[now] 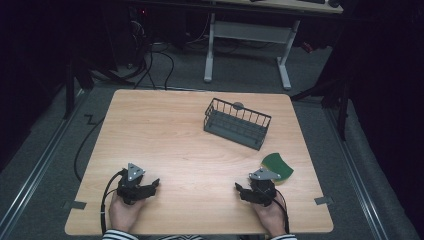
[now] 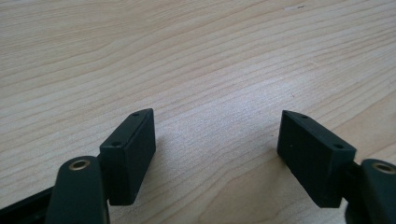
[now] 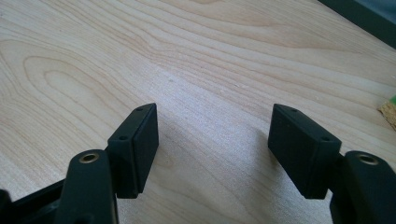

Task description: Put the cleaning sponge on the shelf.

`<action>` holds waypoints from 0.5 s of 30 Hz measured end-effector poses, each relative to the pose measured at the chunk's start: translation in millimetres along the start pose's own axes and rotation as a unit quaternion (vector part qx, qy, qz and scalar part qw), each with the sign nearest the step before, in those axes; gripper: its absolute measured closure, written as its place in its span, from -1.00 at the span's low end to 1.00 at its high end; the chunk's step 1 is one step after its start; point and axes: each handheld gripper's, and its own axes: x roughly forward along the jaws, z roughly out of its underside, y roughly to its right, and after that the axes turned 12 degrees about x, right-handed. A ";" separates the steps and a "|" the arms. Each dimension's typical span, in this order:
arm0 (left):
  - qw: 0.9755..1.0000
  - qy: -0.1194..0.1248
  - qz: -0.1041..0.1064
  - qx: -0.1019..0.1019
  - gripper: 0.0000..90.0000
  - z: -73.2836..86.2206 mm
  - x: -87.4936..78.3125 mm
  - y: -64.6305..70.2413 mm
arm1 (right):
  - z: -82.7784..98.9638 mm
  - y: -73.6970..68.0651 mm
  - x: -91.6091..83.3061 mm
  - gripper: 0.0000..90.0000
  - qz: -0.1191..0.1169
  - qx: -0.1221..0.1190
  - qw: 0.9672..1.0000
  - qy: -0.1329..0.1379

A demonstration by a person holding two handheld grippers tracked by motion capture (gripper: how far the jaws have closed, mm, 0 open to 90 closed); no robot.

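Both grippers rest low at the near edge of the wooden table [image 1: 165,135], jaws spread wide with nothing between them: the left gripper [image 1: 154,184] and the right gripper [image 1: 239,189]. A green sponge [image 1: 277,166] with a yellow underside lies just beside the right one. A dark wire basket [image 1: 236,123] sits farther back, tilted.

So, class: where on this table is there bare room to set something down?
Free: the whole left half of the table, and the front strip between the left gripper and right gripper. Crowded: the right side, around the wire basket and green sponge.
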 end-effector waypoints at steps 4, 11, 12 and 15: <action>1.000 0.001 0.002 -0.002 -0.37 0.2 -0.2 -0.8 | 0.0 0.0 0.0 -0.25 0.000 0.000 1.000 0.000; 1.000 0.000 0.004 -0.001 -0.39 -0.1 0.0 -0.5 | -0.1 0.0 0.1 -0.25 0.000 0.000 1.000 0.000; 1.000 -0.001 0.002 0.002 -0.38 -0.3 0.2 -0.1 | -0.2 0.0 0.1 -0.25 0.000 0.000 1.000 0.000; 1.000 -0.001 0.002 0.003 -0.38 -0.4 0.4 0.1 | -0.1 0.0 0.0 -0.25 0.000 0.000 1.000 0.000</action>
